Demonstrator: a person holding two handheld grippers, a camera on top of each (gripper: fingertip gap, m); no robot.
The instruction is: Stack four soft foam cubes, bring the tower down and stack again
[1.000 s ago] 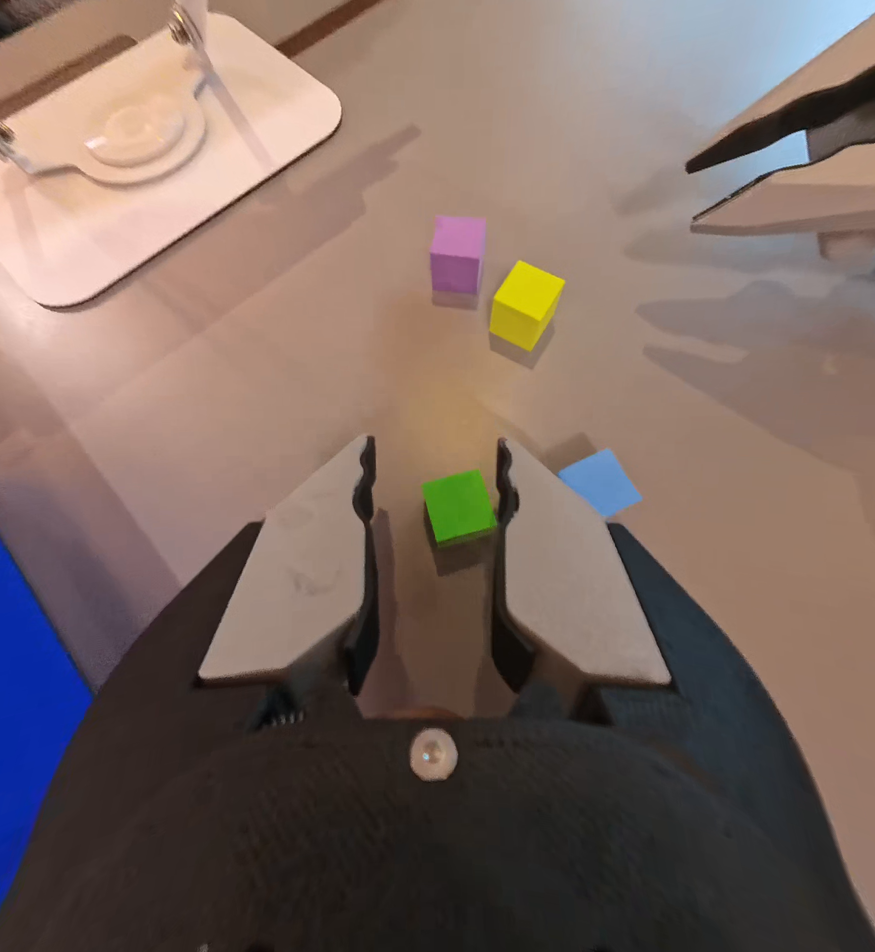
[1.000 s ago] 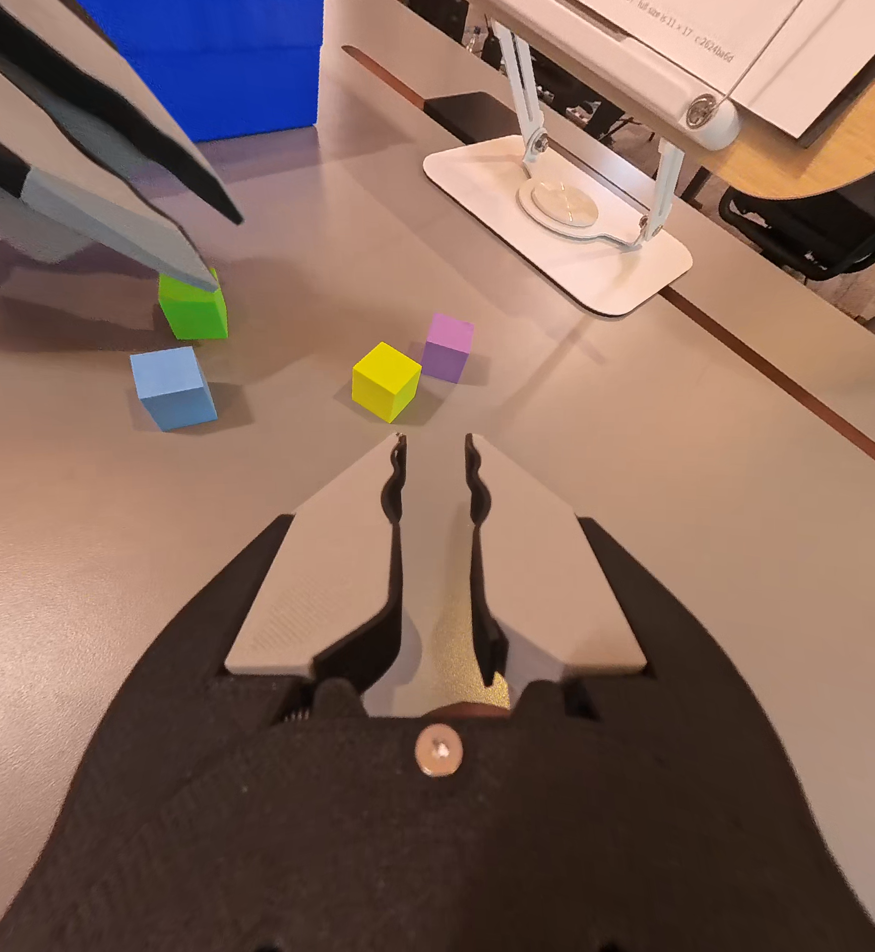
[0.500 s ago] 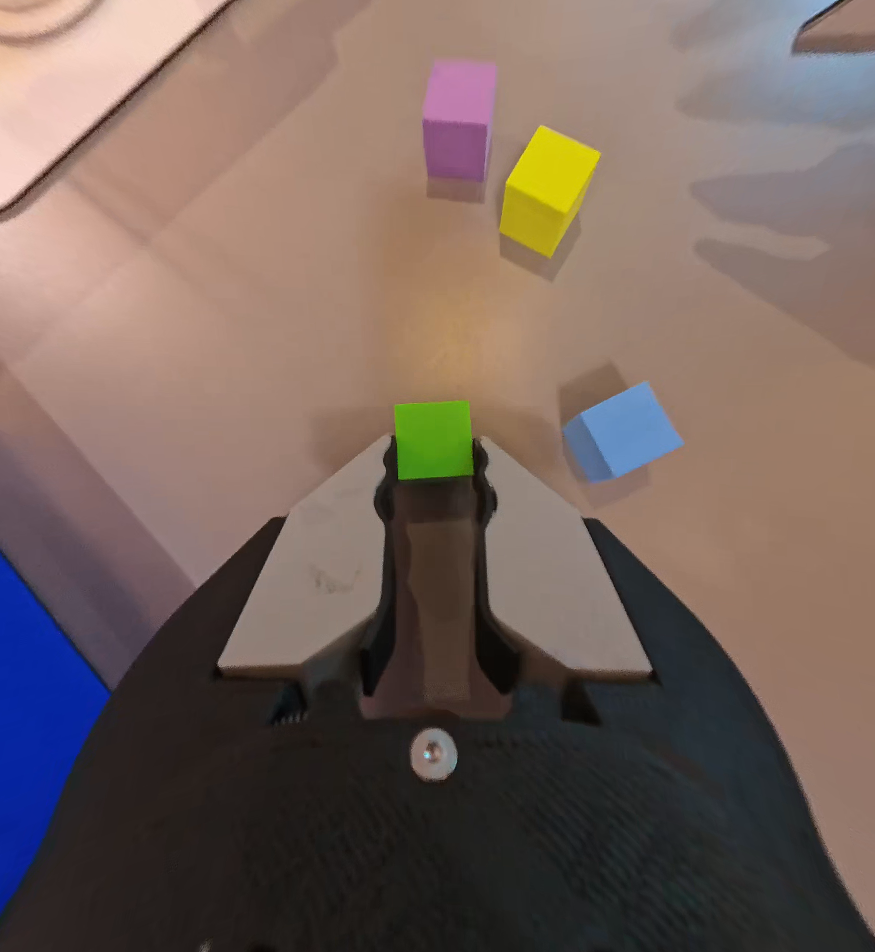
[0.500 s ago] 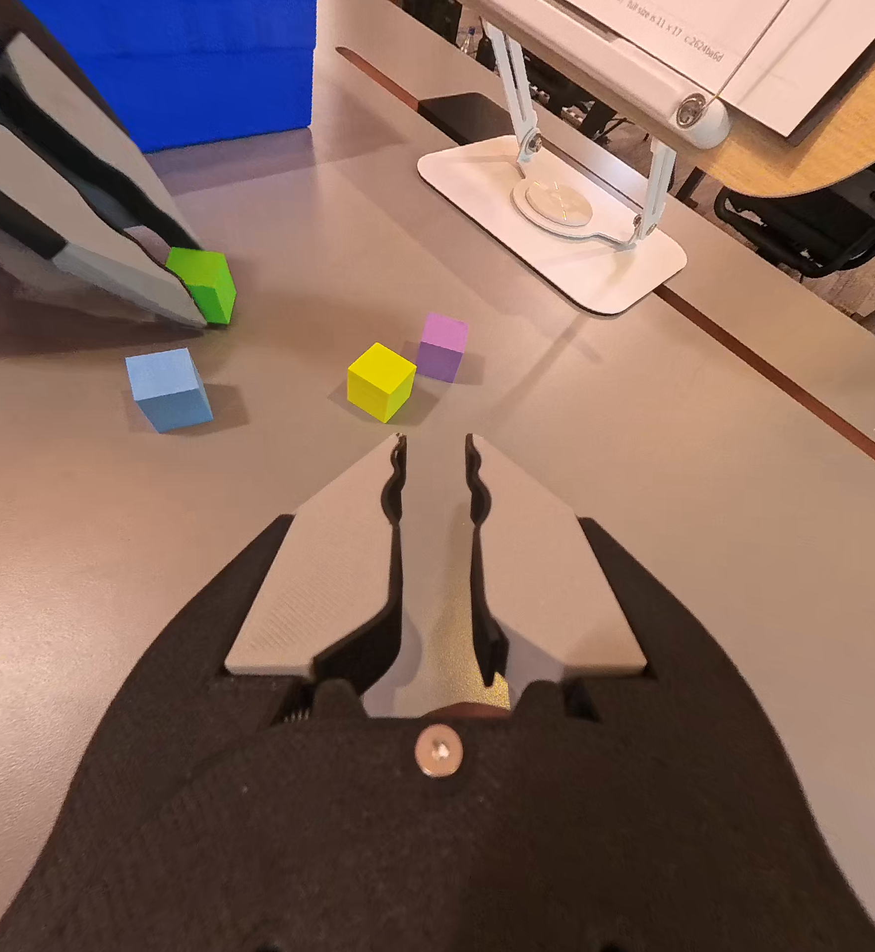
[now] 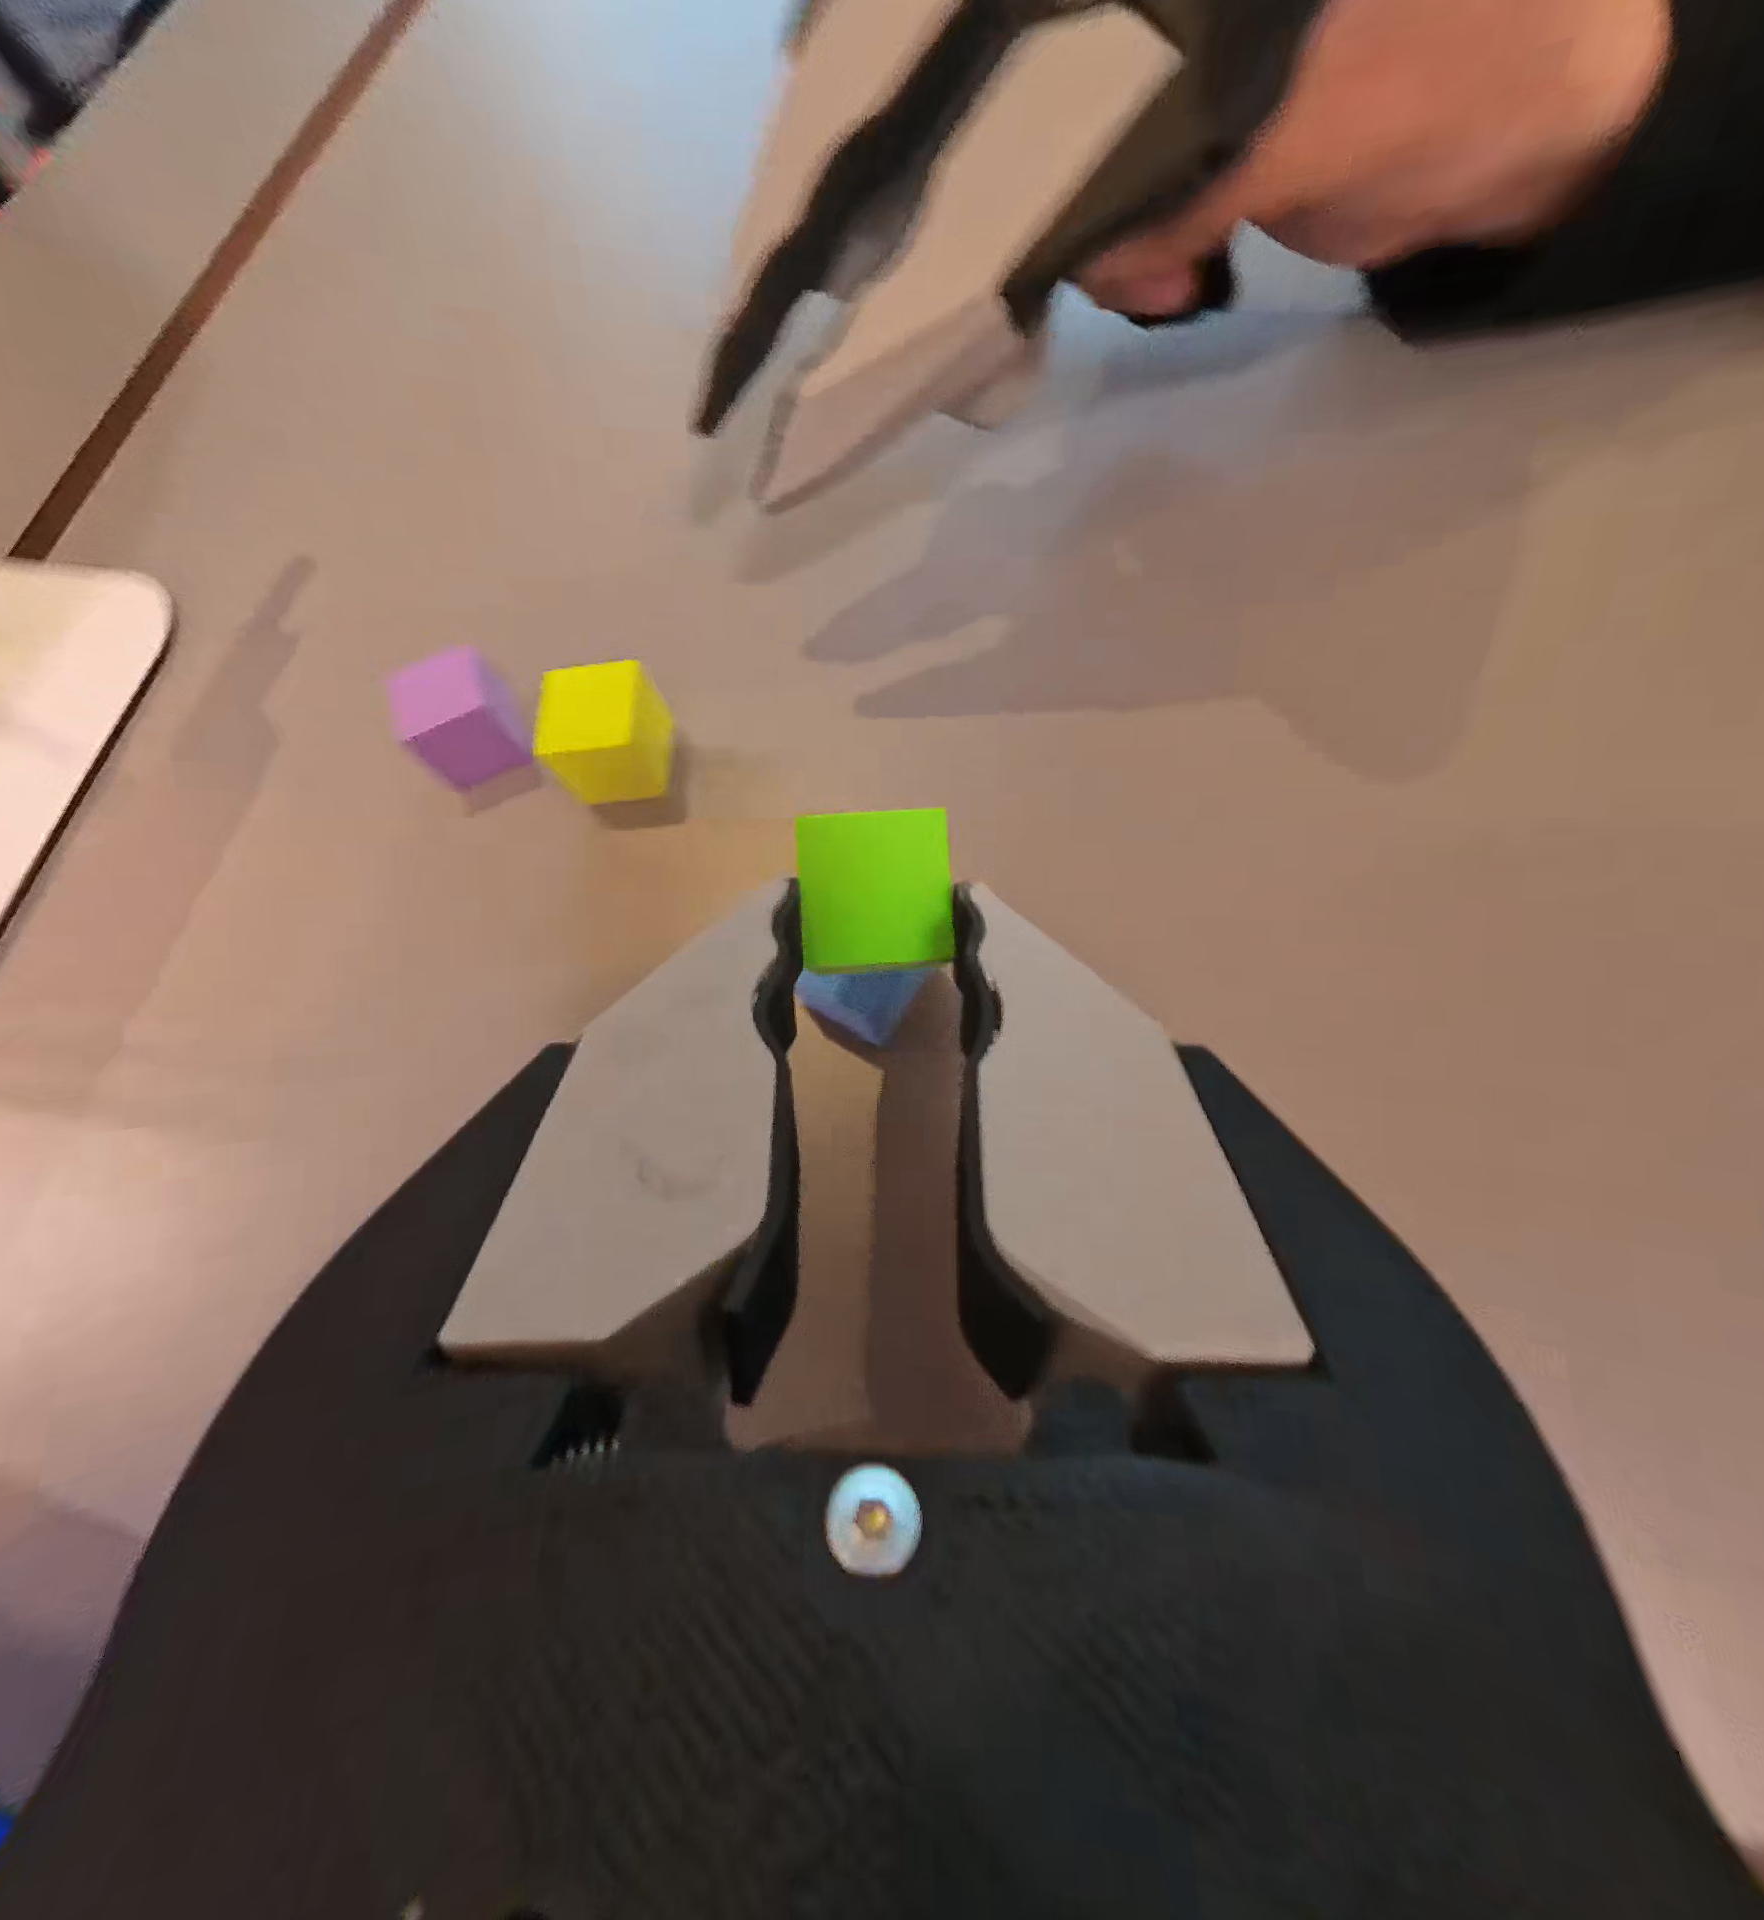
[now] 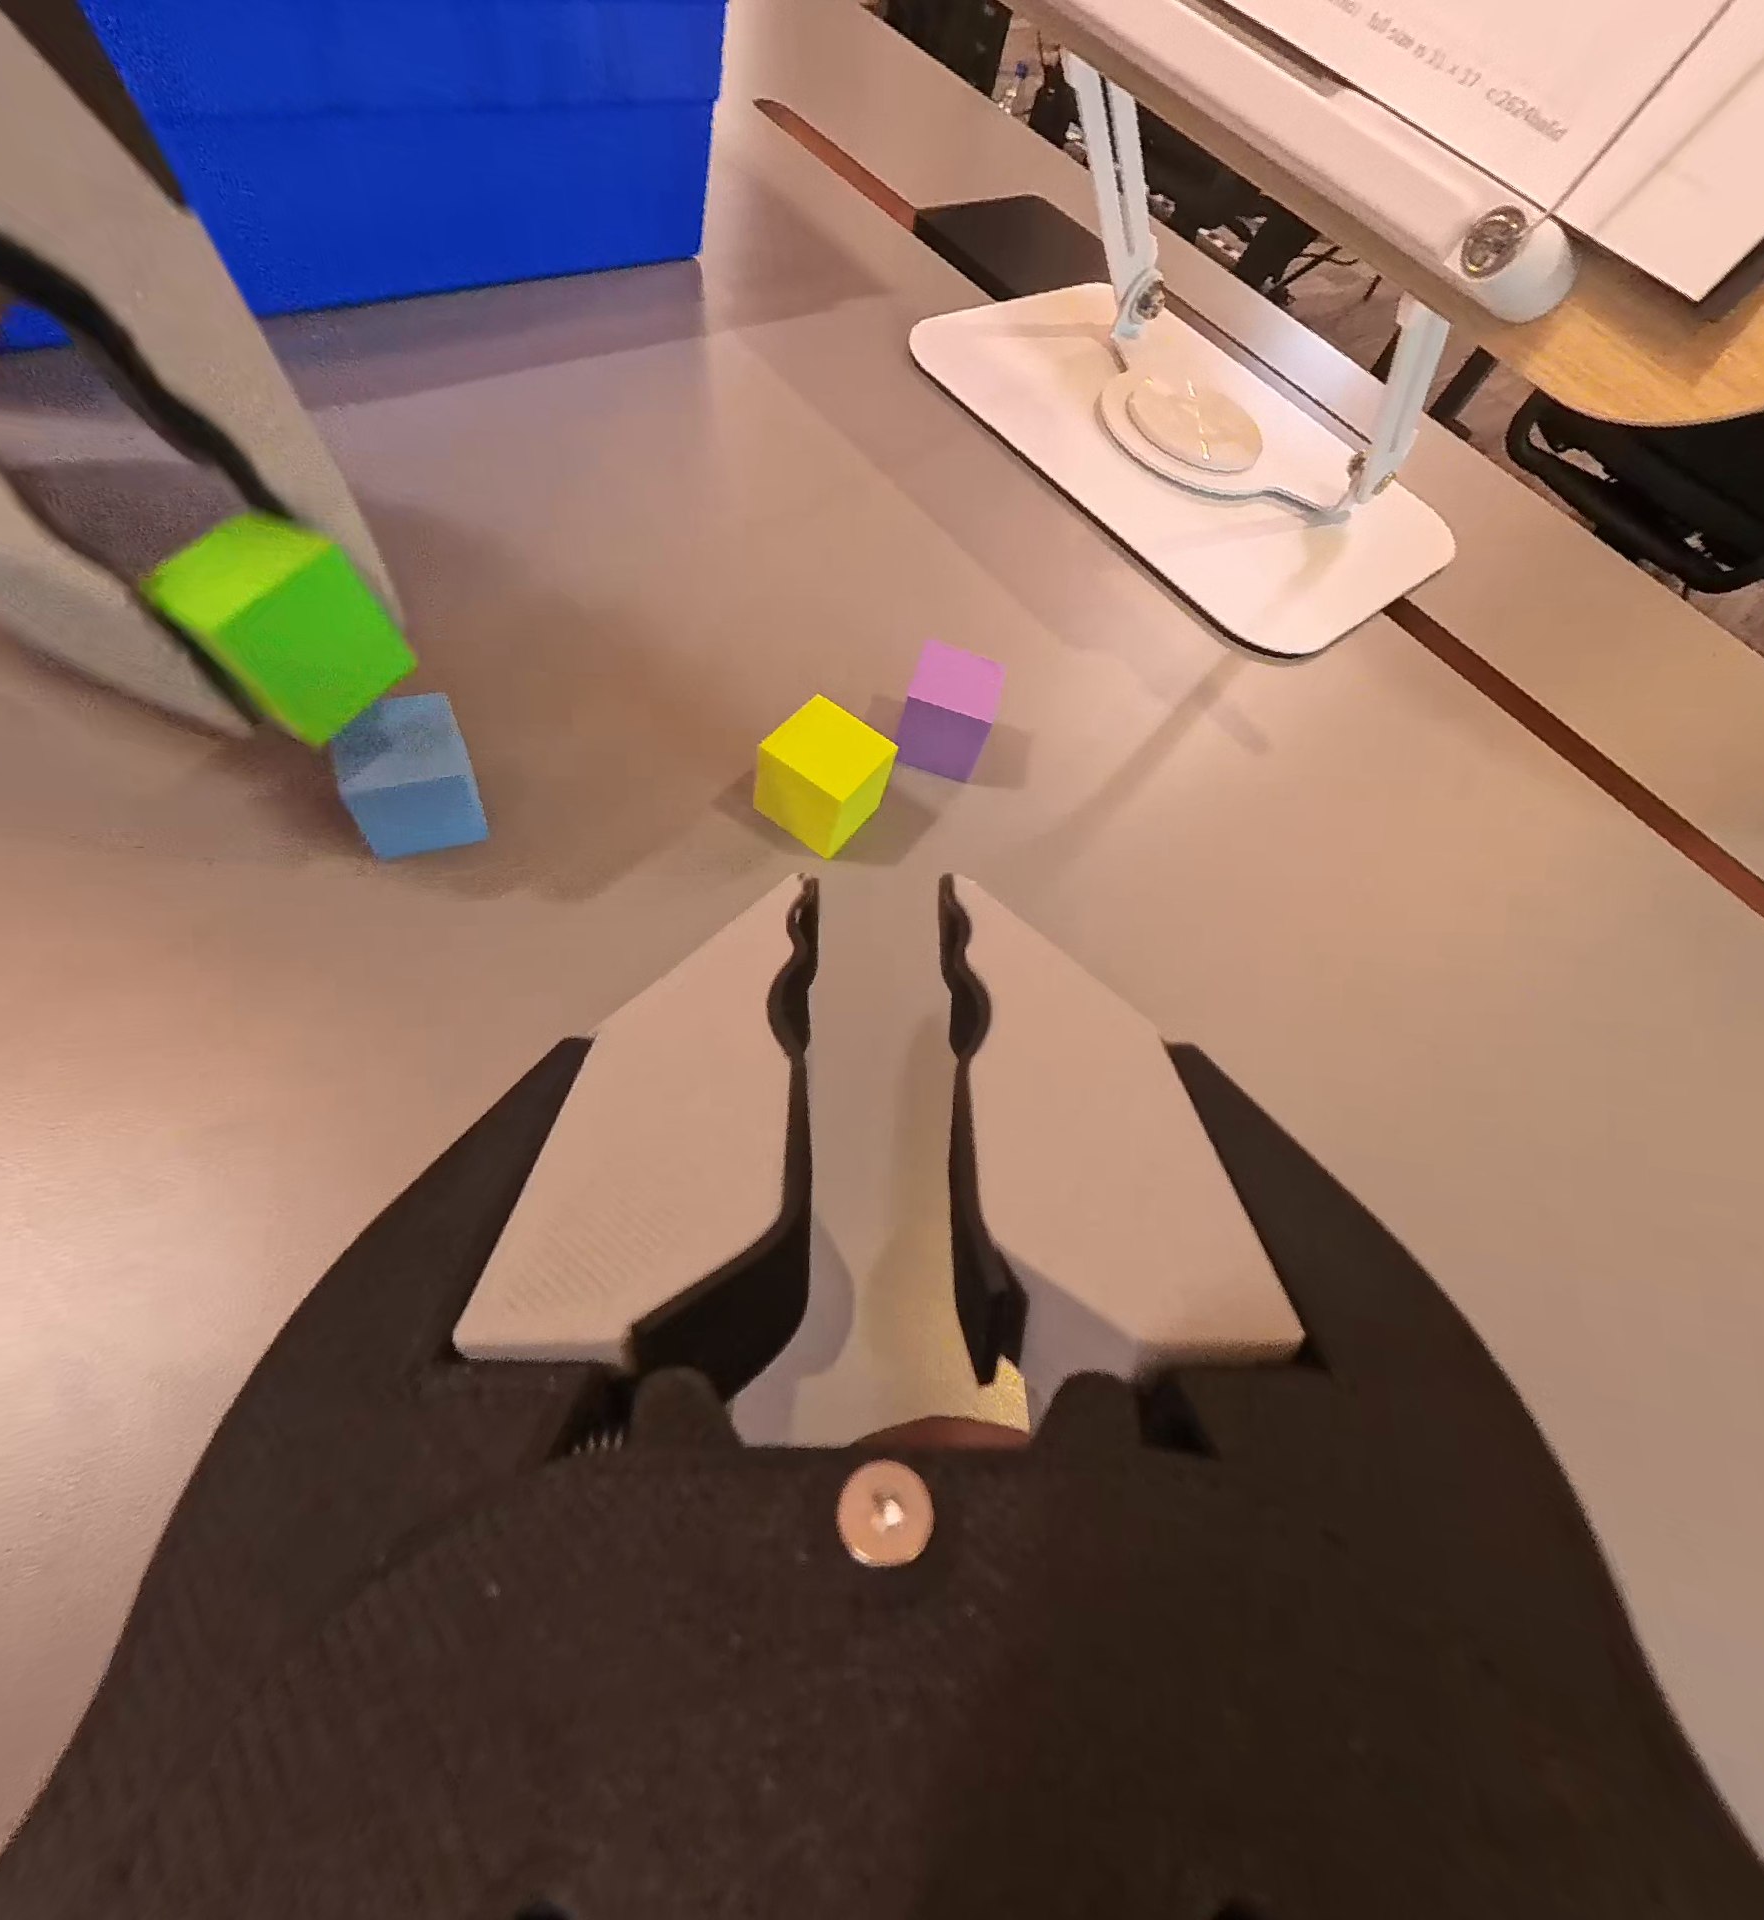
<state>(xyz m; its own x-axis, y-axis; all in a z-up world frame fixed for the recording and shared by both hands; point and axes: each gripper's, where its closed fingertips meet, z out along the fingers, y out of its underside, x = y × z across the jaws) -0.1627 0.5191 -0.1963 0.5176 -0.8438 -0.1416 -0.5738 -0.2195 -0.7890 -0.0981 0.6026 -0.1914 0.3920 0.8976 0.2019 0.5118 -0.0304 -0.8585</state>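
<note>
Between the pads of my left tongs (image 5: pixel 873 914) sat the green cube (image 5: pixel 874 888), pinched on both sides and lifted just above the blue cube (image 6: pixel 410 774). My left view showed only a sliver of that blue cube; my right view showed it whole on the table (image 6: pixel 1169 935), and the white stand (image 6: pixel 1179 499) too. Only the left view caught my hand (image 5: pixel 1460 135) gripping the right tongs (image 6: pixel 873 904), which hung low, narrowly parted and bare, short of the yellow cube (image 6: pixel 824 774) and purple cube (image 6: pixel 951 709).
</note>
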